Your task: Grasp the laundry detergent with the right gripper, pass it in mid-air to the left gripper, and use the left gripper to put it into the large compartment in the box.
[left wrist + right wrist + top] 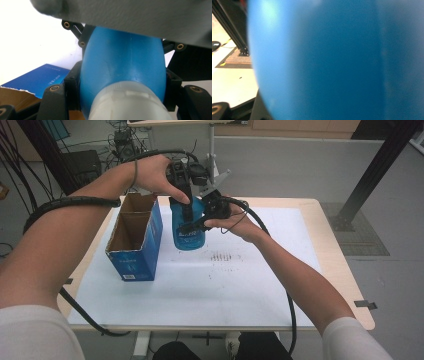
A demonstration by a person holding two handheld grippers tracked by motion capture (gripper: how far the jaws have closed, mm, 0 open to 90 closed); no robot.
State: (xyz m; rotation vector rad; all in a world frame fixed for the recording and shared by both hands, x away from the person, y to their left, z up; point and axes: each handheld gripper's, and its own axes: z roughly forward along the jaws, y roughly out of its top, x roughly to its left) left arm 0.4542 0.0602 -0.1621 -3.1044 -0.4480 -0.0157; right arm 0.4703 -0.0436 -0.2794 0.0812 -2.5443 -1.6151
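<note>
A translucent blue plastic bottle [189, 227] with a whitish neck is held in the air above the far left part of the white-covered worktop [240, 285], just right of an open-topped blue cardboard box [136, 240] that stands near the worktop's far left corner.

The left gripper [184, 195] comes down on the bottle from above. In the left gripper view its two black jaws sit one on each side of the bottle [122, 67], closed against the shoulder just beyond the whitish neck, with the box [37, 80] visible below at the left.

The right gripper [207, 217] meets the bottle from the right side, at mid-height. In the right gripper view the blue wall of the bottle [337, 62] lies directly against the camera and is blurred. How far apart the right jaws stand, and whether they grip the bottle, cannot be told.

A person's left hand [152, 172] and right hand [240, 222] carry the two grippers.
</note>
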